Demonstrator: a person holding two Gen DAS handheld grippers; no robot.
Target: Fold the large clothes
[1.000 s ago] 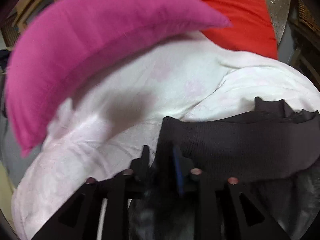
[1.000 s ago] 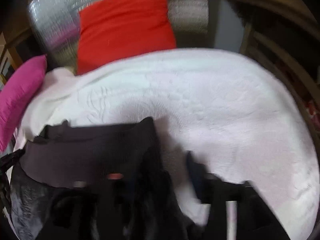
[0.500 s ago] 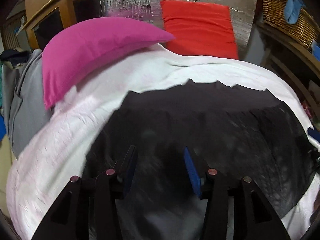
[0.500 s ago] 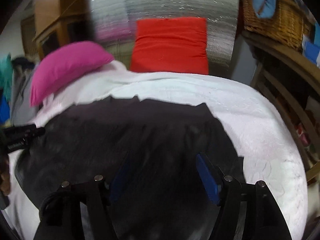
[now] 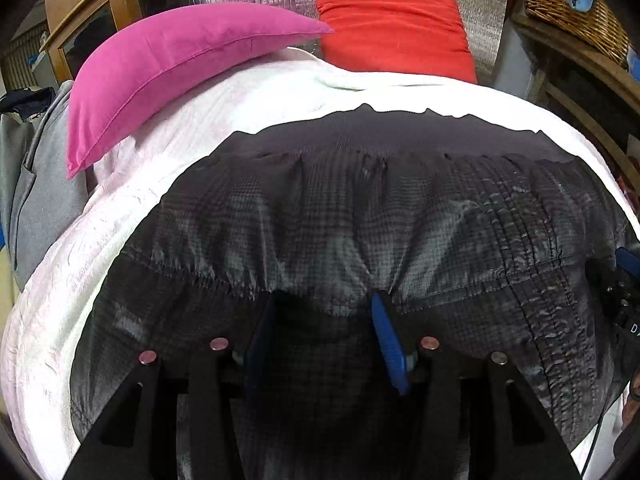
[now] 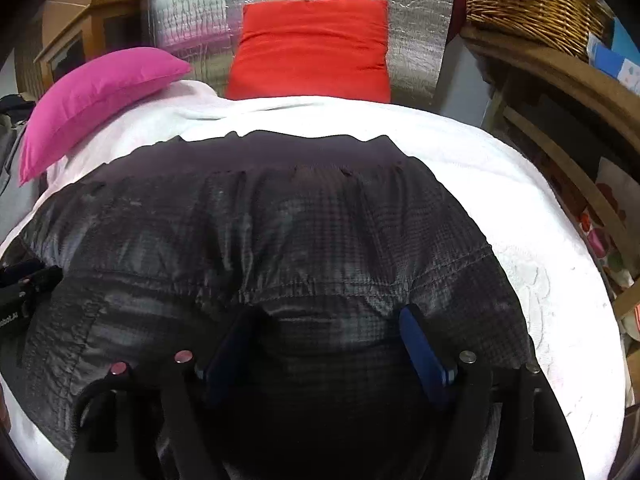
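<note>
The dark quilted garment [image 5: 360, 216] lies flat on the white bed [image 5: 72, 300], long axis crosswise, under both the left gripper [image 5: 324, 320] and right gripper [image 6: 328, 328], whose jaws have just been opening and stand spread, pinching nothing.

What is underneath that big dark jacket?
The dark jacket lies on a white blanket, which shows around its far edge and both sides. Whatever lies beneath the jacket's middle is covered, as is whatever the blanket itself rests on.
</note>
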